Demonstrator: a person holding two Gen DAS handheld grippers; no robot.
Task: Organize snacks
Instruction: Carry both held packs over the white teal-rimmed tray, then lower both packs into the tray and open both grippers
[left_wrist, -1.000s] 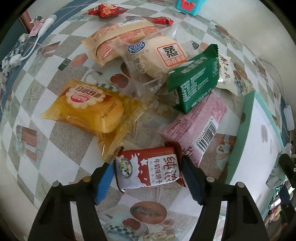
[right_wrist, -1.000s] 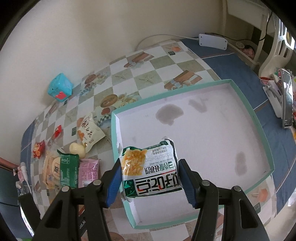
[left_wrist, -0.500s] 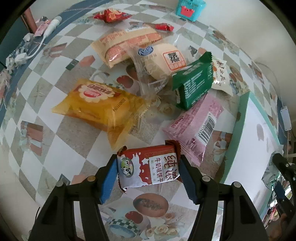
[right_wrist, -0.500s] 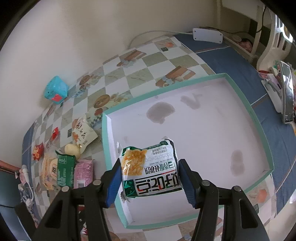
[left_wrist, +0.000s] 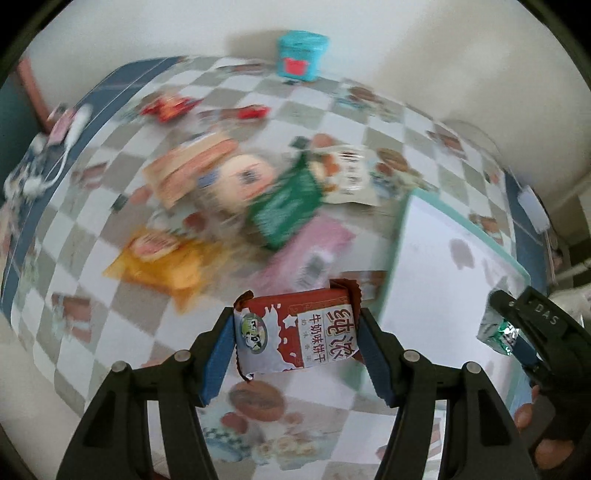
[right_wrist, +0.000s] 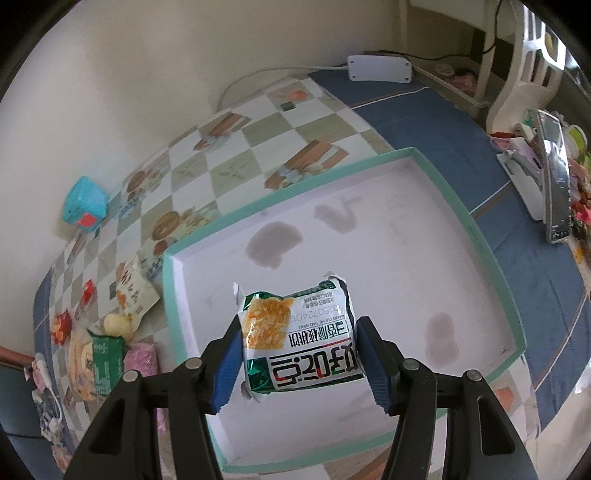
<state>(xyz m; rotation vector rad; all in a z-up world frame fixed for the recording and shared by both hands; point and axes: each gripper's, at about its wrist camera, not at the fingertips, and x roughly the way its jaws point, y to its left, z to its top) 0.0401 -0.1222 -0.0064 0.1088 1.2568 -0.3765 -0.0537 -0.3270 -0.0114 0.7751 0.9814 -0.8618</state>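
A teal cube (right_wrist: 85, 204) sits by the wall on the checkered tablecloth (right_wrist: 236, 158), a white power strip (right_wrist: 379, 68) further along.

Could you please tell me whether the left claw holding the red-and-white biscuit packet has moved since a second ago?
Yes. The left claw has lifted its red-and-white biscuit packet off the checkered tablecloth and swung towards the teal-rimmed white tray.

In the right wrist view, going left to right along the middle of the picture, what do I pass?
Teal cube → white snack packet with orange print → teal-rimmed white tray → phone on its white stand.
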